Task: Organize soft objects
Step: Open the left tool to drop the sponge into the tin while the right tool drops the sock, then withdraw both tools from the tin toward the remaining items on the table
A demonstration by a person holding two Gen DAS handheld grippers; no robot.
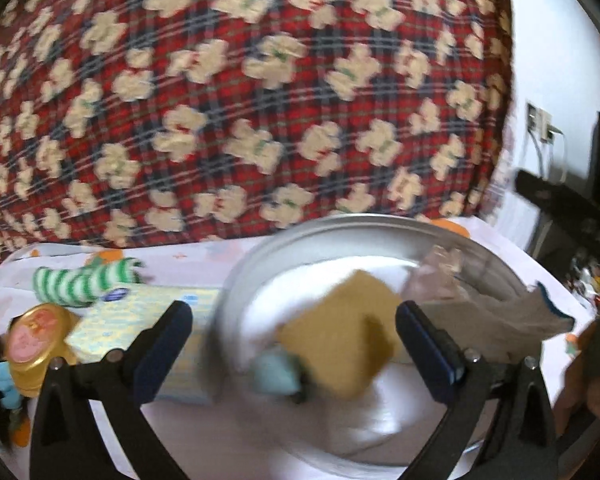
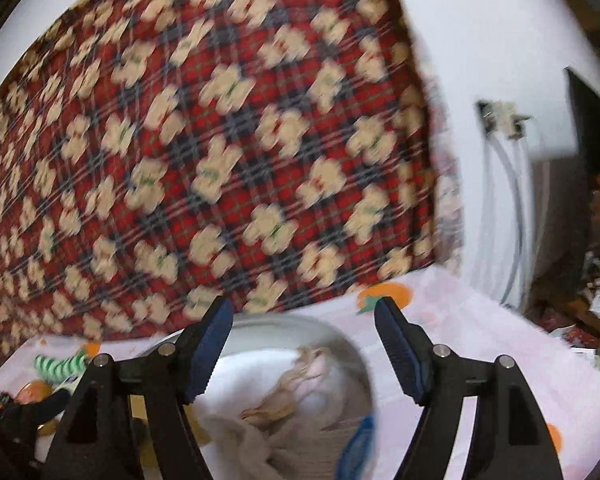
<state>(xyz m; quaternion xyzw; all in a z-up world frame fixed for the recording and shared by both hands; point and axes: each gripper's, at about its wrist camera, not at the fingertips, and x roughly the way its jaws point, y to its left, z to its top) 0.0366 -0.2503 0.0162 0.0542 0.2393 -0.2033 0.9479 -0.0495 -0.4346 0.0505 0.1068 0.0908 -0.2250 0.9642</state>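
A sponge (image 1: 340, 332) lies in the basin (image 1: 236, 292) on the table (image 1: 196, 258), a cloth (image 1: 496, 320) draped over the rim at 3 o'clock. At 9 o'clock sit a packet (image 1: 140, 320), a sock (image 1: 84, 282) behind it, and a jar (image 1: 36, 344) leftmost. A blanket (image 1: 240, 92) rises behind, at 12 o'clock.

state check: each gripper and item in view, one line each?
left gripper: open, nothing gripped
right gripper: open, nothing gripped
metal bowl: upright, holding soft items
yellow sponge: in the bowl, tilted, blurred
grey cloth: draped over the bowl's rim
striped sock: lying on the table, outside the bowl
gold lid: on the table left of the bowl
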